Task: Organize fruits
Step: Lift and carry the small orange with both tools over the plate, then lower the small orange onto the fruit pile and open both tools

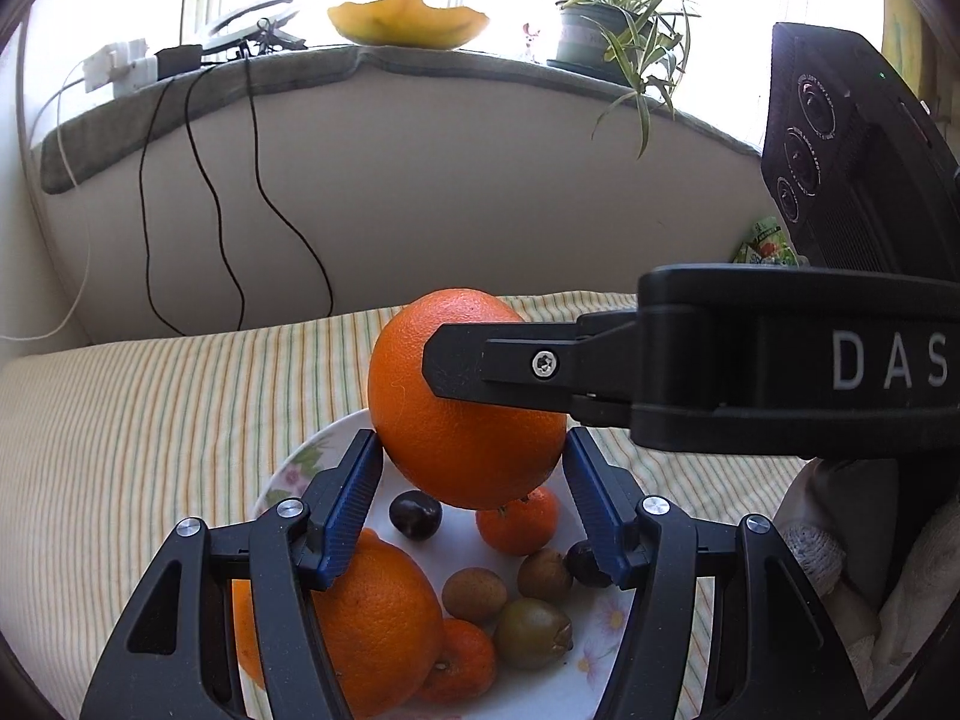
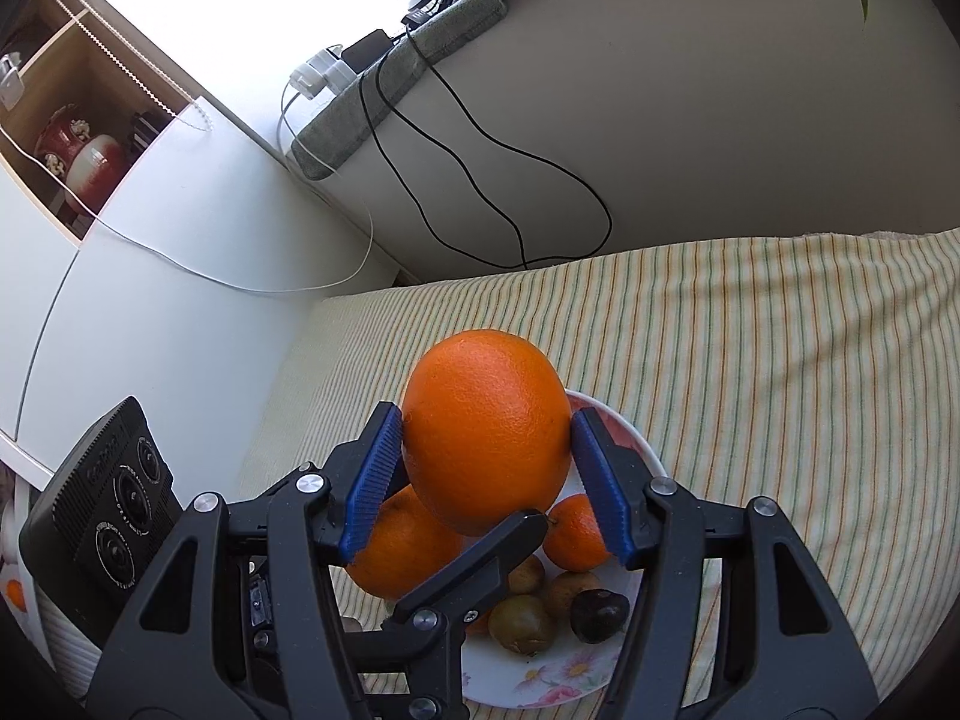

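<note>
A large orange [image 1: 462, 414] [image 2: 487, 429] is held in the air above a white floral plate [image 1: 288, 468] [image 2: 540, 684]. My left gripper [image 1: 474, 474] has both blue pads against its sides. My right gripper [image 2: 487, 468] also has both pads on it; in the left wrist view its black finger [image 1: 480, 369] crosses the orange from the right. On the plate lie a second large orange [image 1: 372, 612], two mandarins [image 1: 519, 522], two dark chestnut-like fruits [image 1: 415, 515] and several small brown-green fruits [image 1: 533, 630].
The plate rests on a striped cloth [image 1: 150, 420] [image 2: 780, 372]. Behind are a wall, black cables [image 1: 210, 192], a sill with a yellow bowl [image 1: 408, 18] and a potted plant [image 1: 606, 30]. A white cabinet [image 2: 150, 300] stands at left.
</note>
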`<control>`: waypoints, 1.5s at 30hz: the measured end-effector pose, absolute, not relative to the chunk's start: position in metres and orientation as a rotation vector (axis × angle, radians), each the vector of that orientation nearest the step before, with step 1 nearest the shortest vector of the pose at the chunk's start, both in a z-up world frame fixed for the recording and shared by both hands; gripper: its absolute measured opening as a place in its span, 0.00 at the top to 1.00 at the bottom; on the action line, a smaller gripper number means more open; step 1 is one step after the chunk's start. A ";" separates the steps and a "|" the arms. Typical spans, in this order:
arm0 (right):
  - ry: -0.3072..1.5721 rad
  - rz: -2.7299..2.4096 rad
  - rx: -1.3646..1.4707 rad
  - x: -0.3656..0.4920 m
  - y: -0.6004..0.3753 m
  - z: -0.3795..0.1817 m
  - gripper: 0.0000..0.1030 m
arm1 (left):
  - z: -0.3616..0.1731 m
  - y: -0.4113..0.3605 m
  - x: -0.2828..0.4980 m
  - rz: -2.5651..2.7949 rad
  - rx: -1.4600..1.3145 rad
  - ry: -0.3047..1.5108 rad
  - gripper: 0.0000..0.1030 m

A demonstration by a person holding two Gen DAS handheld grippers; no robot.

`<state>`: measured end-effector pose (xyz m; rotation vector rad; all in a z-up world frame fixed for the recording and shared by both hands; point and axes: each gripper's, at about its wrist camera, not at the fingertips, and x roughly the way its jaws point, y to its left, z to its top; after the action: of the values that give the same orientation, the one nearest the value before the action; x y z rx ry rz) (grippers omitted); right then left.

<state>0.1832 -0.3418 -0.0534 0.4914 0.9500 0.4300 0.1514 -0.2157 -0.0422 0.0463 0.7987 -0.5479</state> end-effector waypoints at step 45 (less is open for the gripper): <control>0.933 0.374 0.384 0.157 -0.329 -0.039 0.36 | -0.015 -0.187 0.099 -0.556 0.061 0.725 0.38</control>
<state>0.1566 -0.3290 -0.0388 0.3845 0.9325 0.3745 0.0988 -0.1865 -0.0154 0.0610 0.7248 -0.5556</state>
